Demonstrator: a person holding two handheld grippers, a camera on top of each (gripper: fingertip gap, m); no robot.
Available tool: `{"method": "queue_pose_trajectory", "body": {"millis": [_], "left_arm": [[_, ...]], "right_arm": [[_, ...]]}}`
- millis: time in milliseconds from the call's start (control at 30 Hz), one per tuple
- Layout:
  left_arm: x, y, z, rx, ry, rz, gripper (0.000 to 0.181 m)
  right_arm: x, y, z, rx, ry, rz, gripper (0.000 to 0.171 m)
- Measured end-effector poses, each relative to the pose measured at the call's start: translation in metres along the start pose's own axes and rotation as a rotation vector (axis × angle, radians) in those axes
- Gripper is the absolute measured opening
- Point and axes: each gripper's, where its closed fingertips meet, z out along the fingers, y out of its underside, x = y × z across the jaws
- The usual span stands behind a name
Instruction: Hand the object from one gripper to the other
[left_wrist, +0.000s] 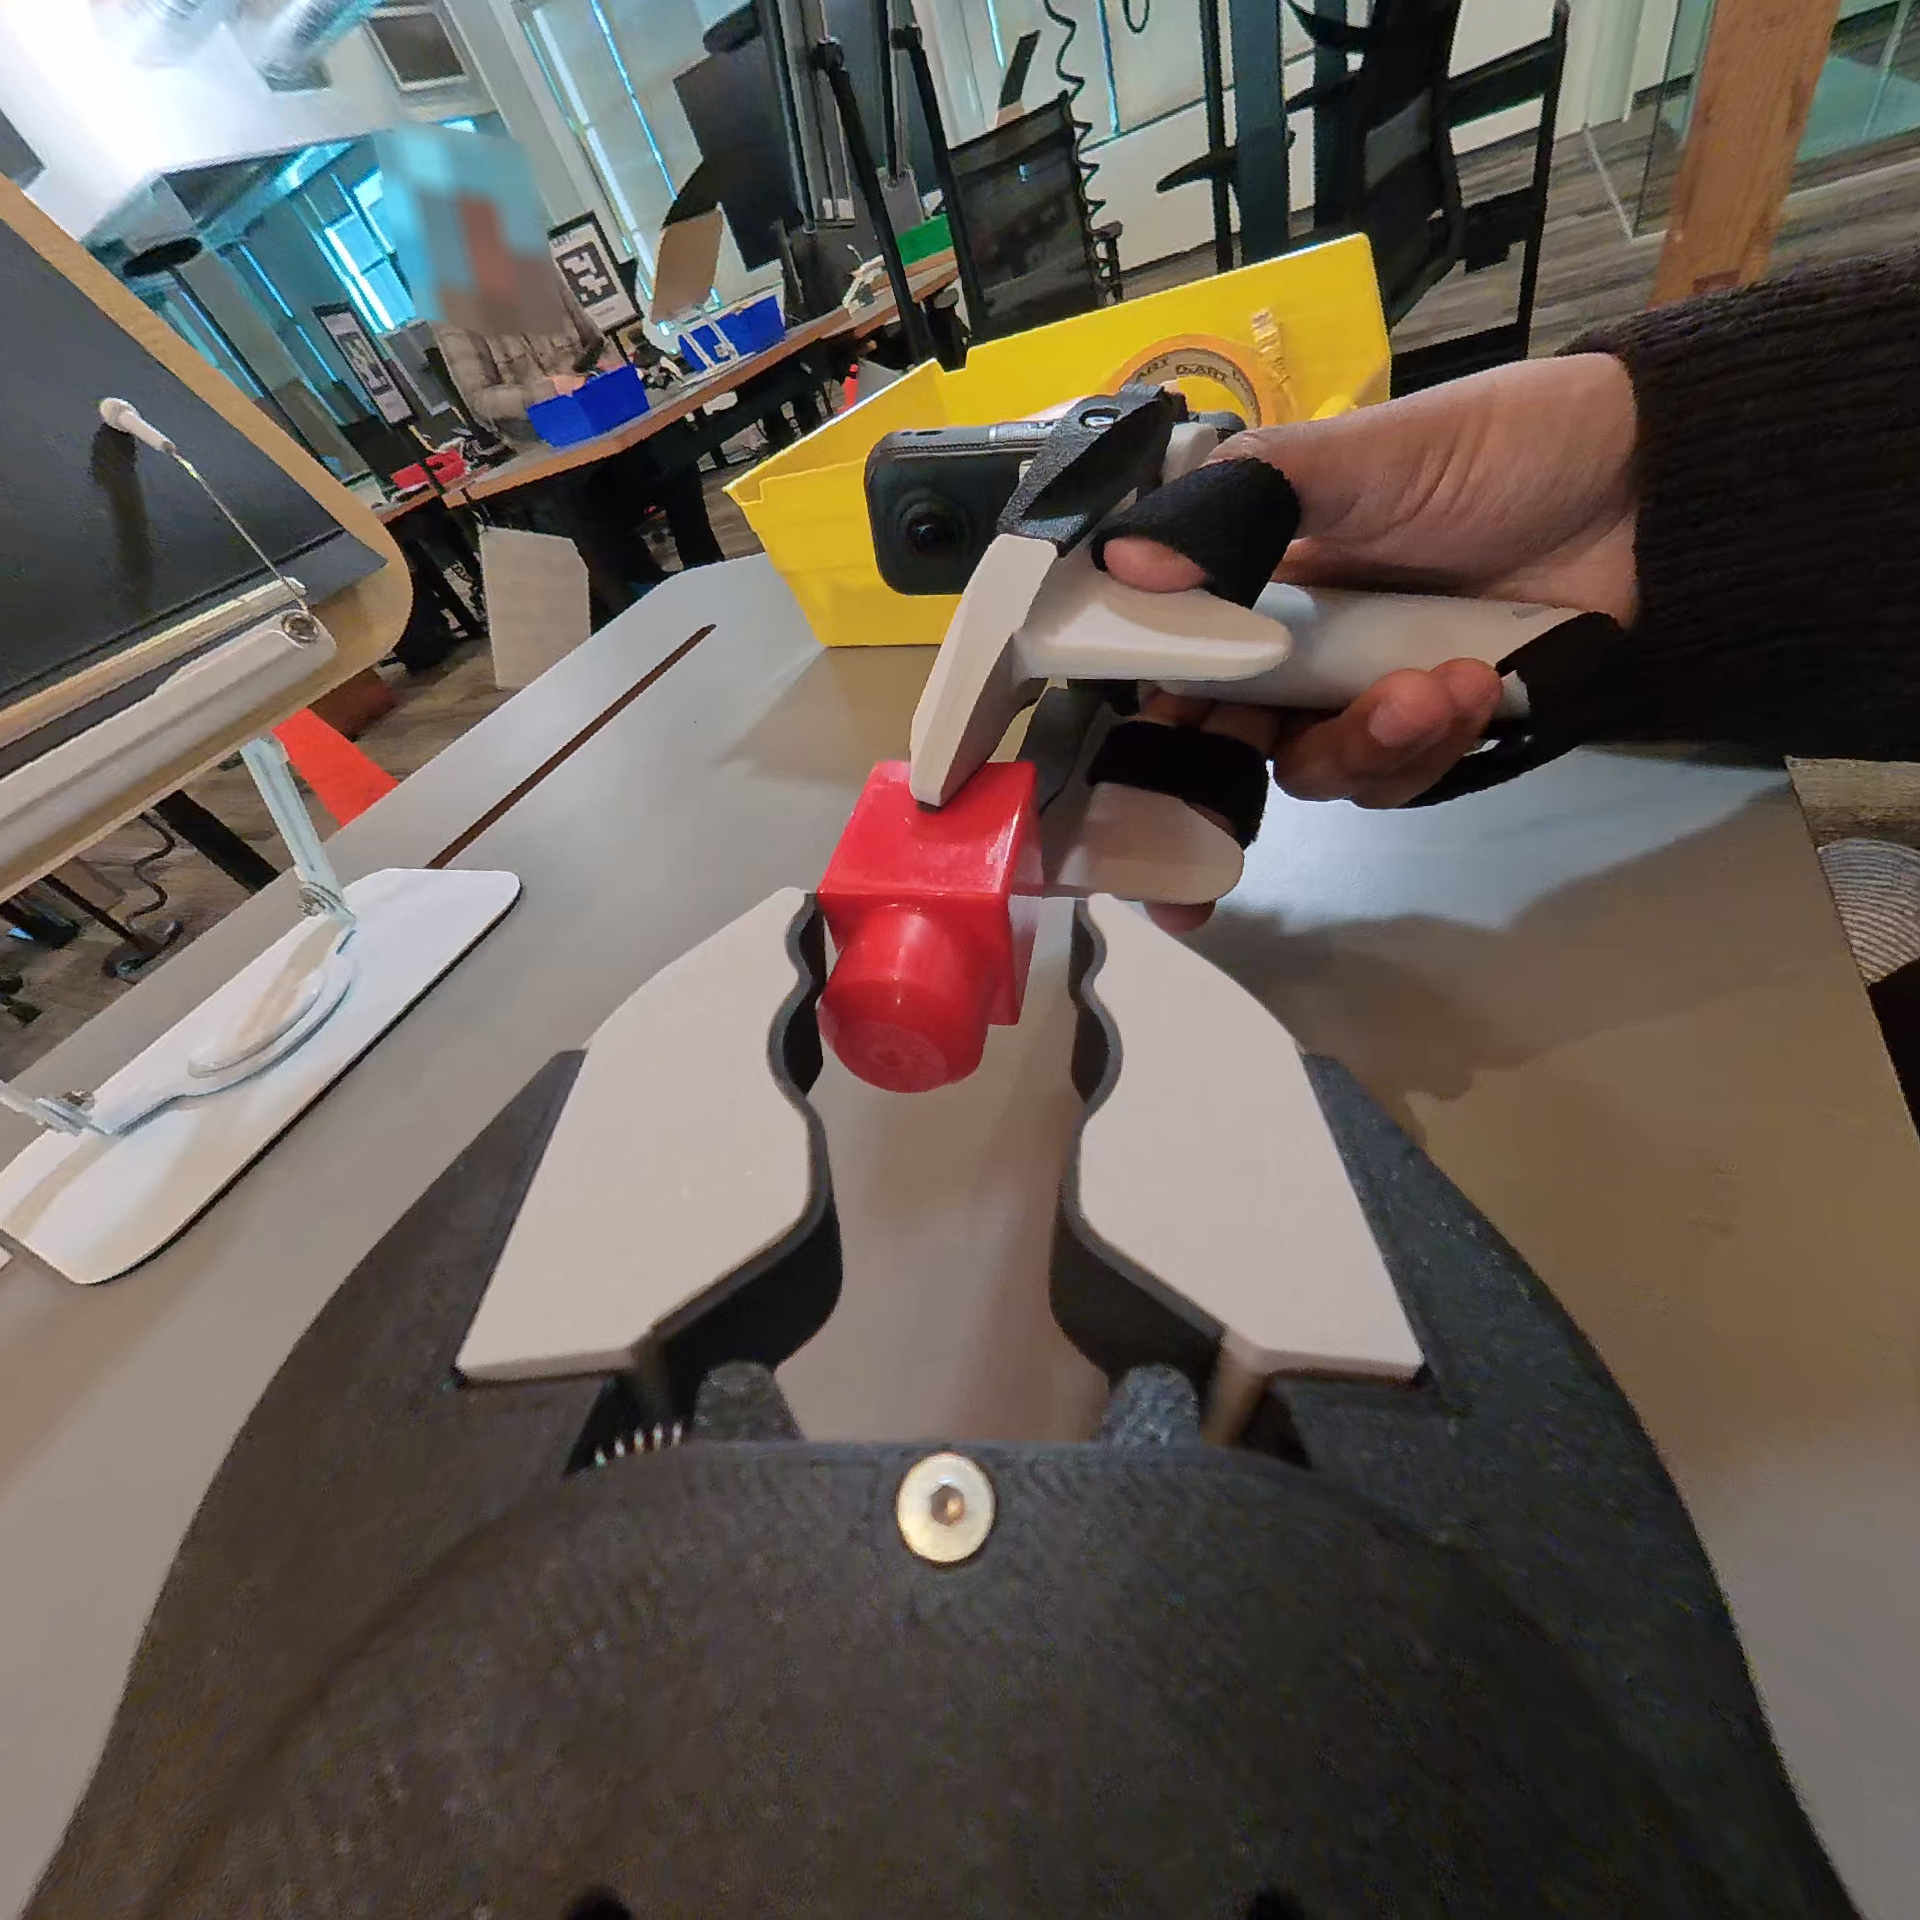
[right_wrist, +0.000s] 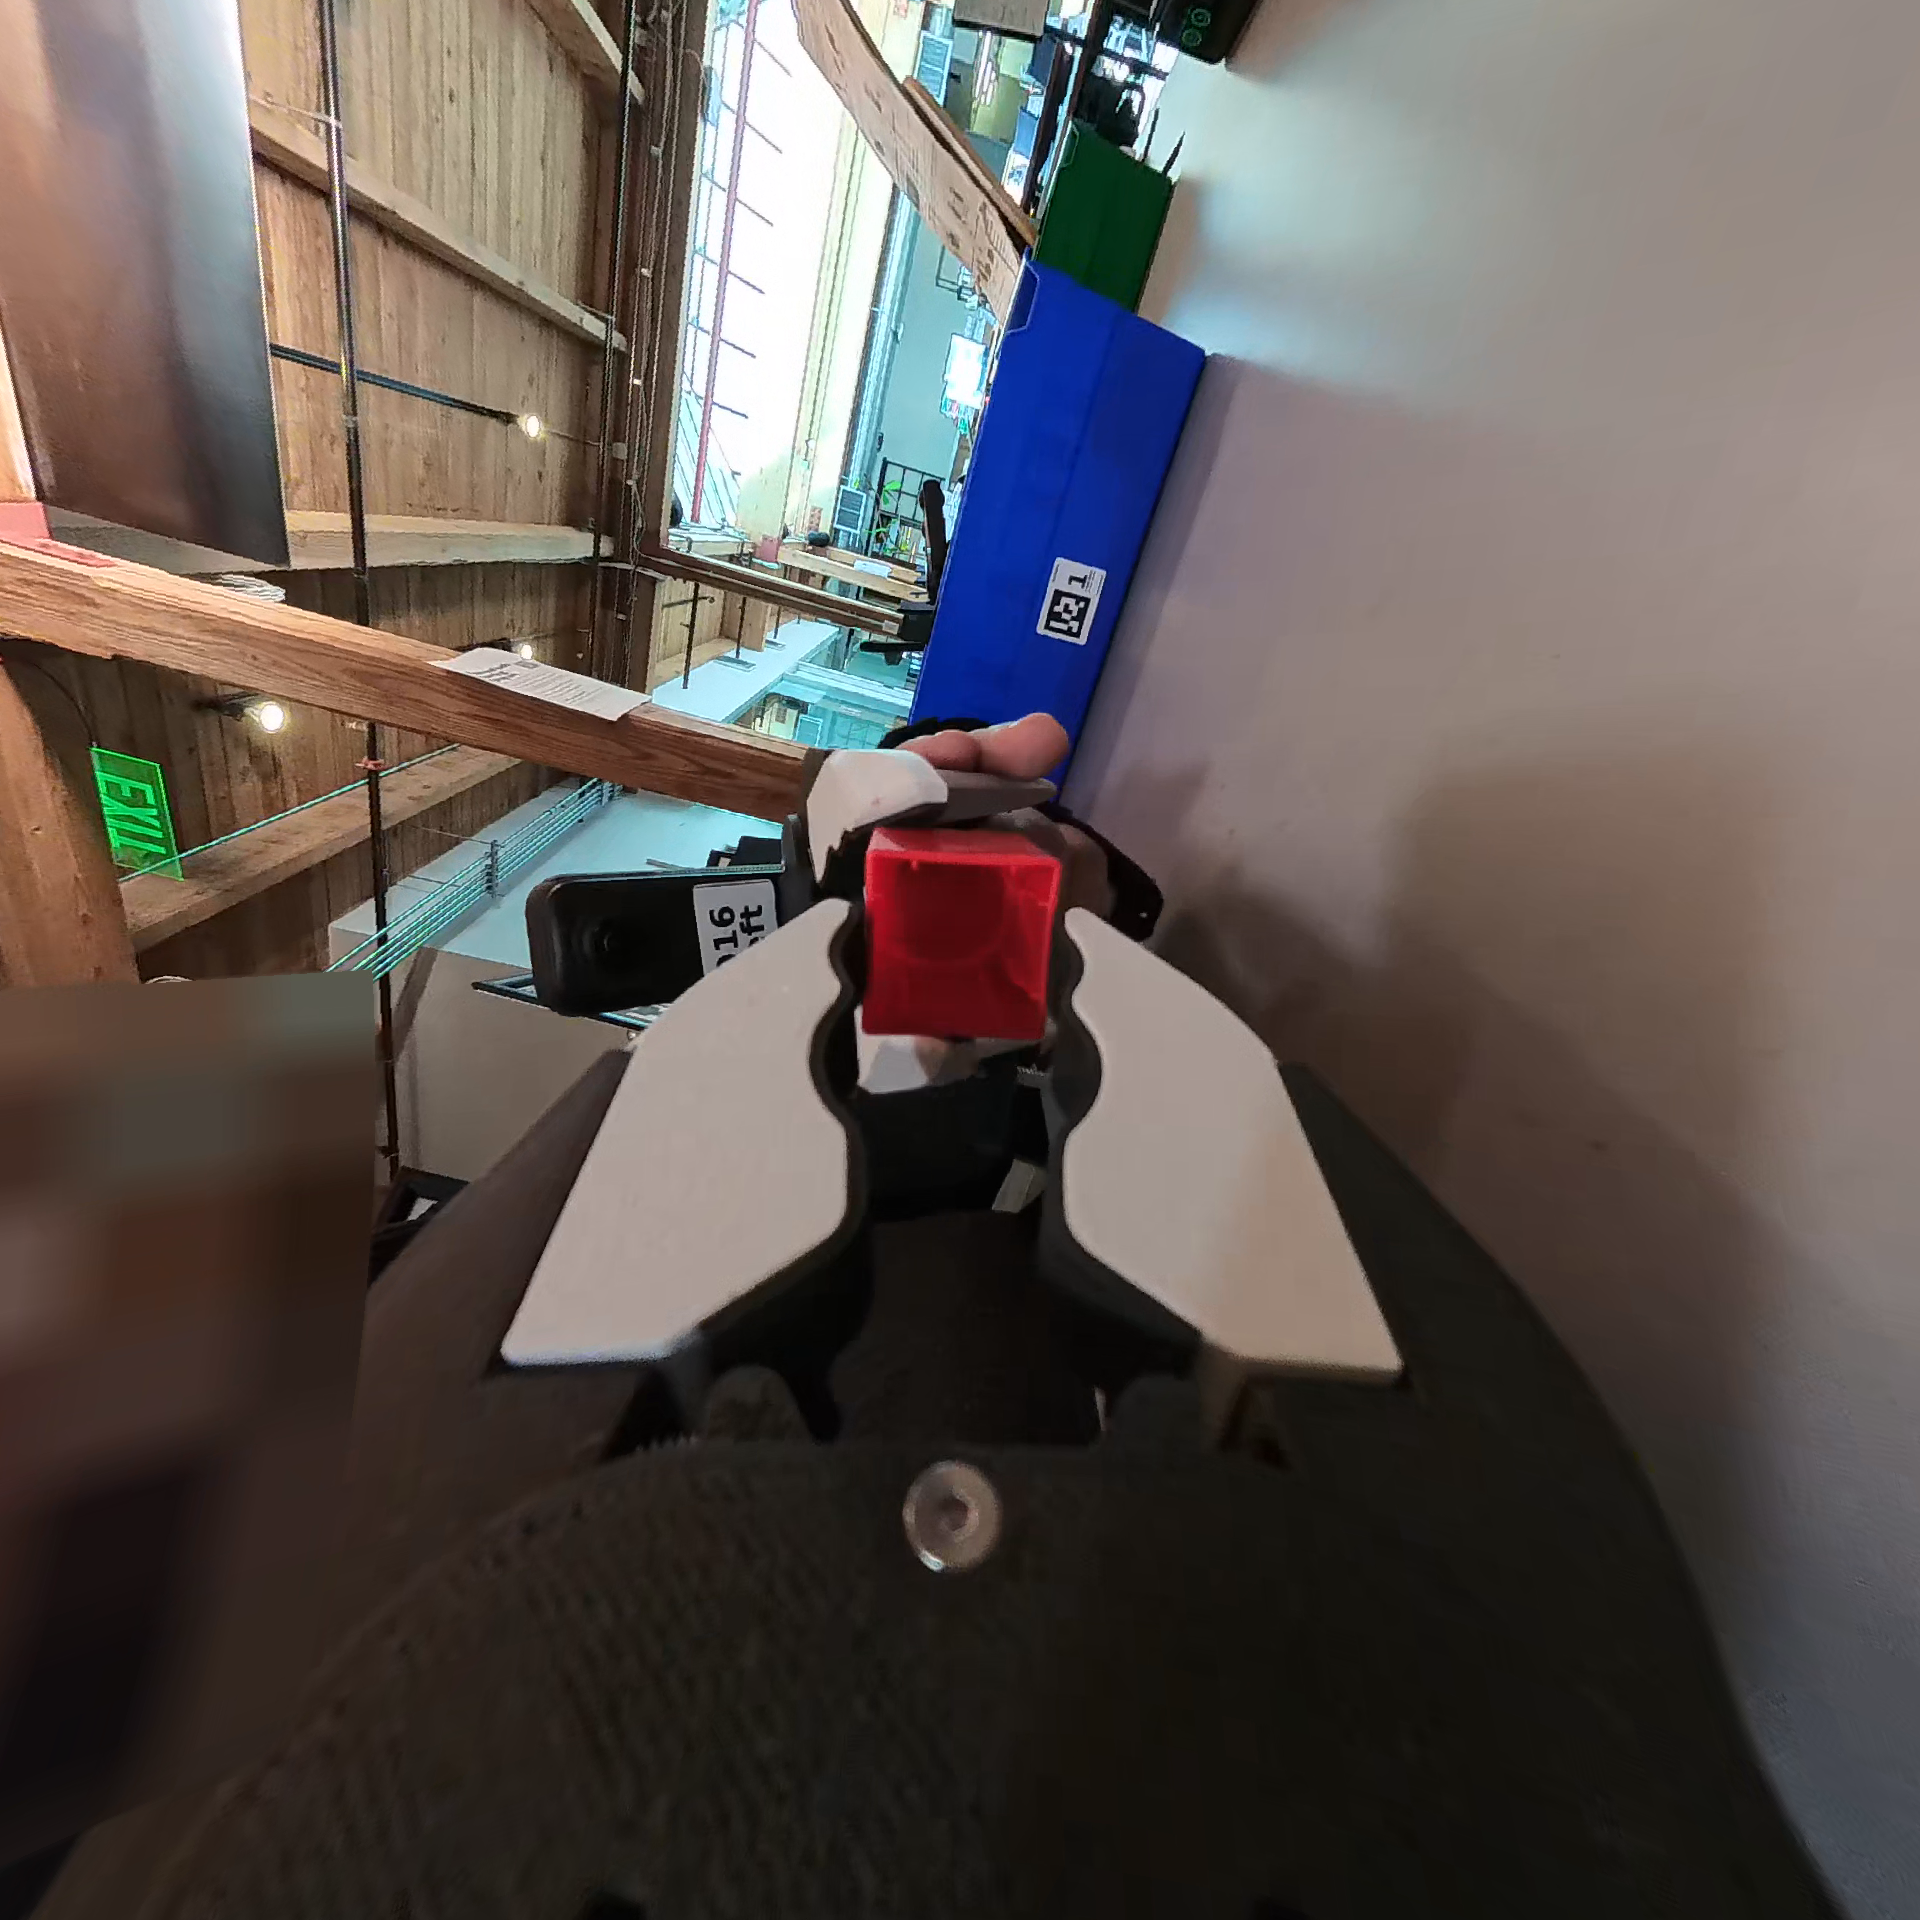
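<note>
One red block (left_wrist: 925, 883), clamped by right gripper (right_wrist: 961, 935)

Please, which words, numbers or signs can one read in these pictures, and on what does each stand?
I do not copy writing; it stands on:
Green sign, wooden wall.
White sticker, black camera.
White label, blue bin.
Tape roll, yellow bin: blurred.
Paper: too small.
</note>
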Motion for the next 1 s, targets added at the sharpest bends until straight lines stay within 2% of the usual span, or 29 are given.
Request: {"method": "queue_pose_trajectory", "body": {"millis": [100,333,367,433,500,600,733,833,900,1000], "left_arm": [[-0.003,-0.001,-0.002,0.009,-0.009,-0.010,0.036],[-0.003,-0.001,-0.001,0.003,0.006,-0.042,0.034],[-0.004,-0.001,-0.001,-0.002,0.010,-0.051,0.034],[-0.007,0.001,-0.002,-0.016,-0.002,-0.064,0.034],[-0.010,0.003,-0.002,-0.030,-0.004,-0.089,0.034],[-0.017,0.003,-0.004,-0.022,-0.002,-0.197,0.034],[-0.029,-0.005,-0.012,0.062,0.071,-0.498,0.035],[-0.039,-0.011,-0.021,0.149,0.172,-0.769,0.037],[-0.044,-0.013,-0.026,0.195,0.225,-0.909,0.037],[-0.040,-0.010,-0.028,0.180,0.324,-1.029,0.037]], "right_arm": [[-0.001,0.001,0.001,-0.007,-0.001,-0.002,0.034],[0.000,0.000,0.000,0.002,0.009,-0.036,0.034],[0.002,-0.001,0.000,0.008,0.028,-0.057,0.037],[0.011,-0.007,-0.001,0.046,0.103,-0.134,0.054],[0.015,-0.017,-0.005,0.104,0.163,-0.235,0.062],[-0.003,-0.034,-0.013,0.213,0.139,-0.373,0.068],[-0.034,-0.045,-0.023,0.315,0.099,-0.626,0.071],[-0.030,-0.044,-0.023,0.277,0.272,-0.939,0.073],[-0.023,-0.037,-0.019,0.189,0.391,-1.172,0.065],[-0.021,-0.022,-0.007,0.084,0.442,-1.411,0.059]]}}
